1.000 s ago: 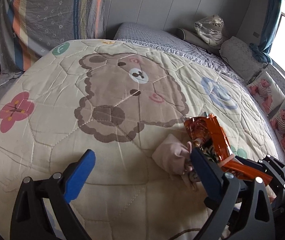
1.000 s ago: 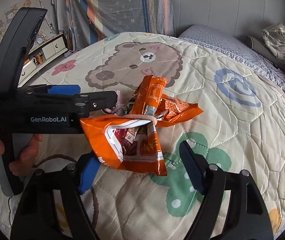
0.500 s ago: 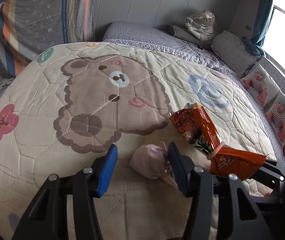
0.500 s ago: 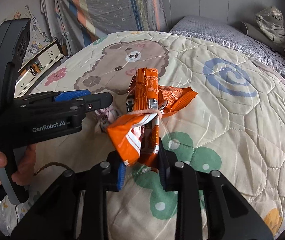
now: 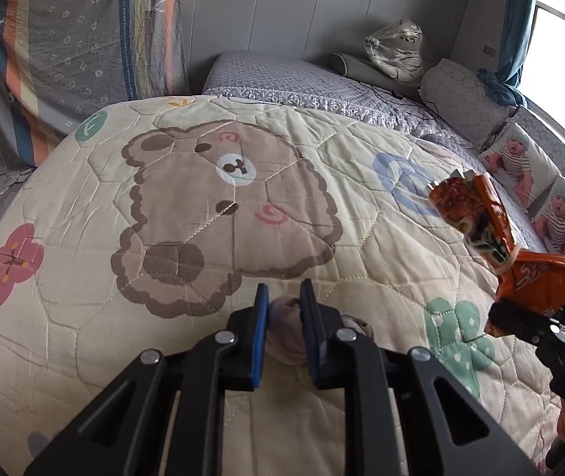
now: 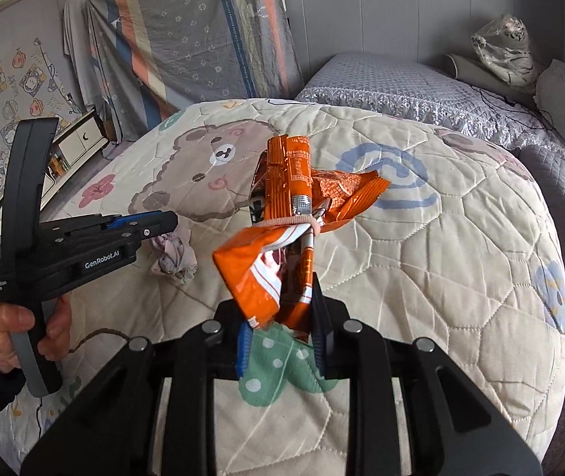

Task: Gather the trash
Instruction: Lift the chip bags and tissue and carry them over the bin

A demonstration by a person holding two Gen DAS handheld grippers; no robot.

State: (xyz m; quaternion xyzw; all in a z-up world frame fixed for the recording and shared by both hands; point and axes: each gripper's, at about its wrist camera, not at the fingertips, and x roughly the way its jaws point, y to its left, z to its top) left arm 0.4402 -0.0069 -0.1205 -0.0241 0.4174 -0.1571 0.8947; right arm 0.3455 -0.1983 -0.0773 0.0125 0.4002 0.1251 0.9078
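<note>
The left gripper (image 5: 284, 305) is closing on a crumpled pinkish tissue wad (image 5: 286, 331), pinched between its pads on the bear-print quilt (image 5: 84, 317). The right gripper (image 6: 280, 323) is clamped on a banded bundle of orange snack wrappers (image 6: 282, 214), held clear above the quilt

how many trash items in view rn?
2: orange wrapper bundle held off the quilt by right gripper; crumpled tissue between closing left gripper pads. Others may be hidden.
</note>
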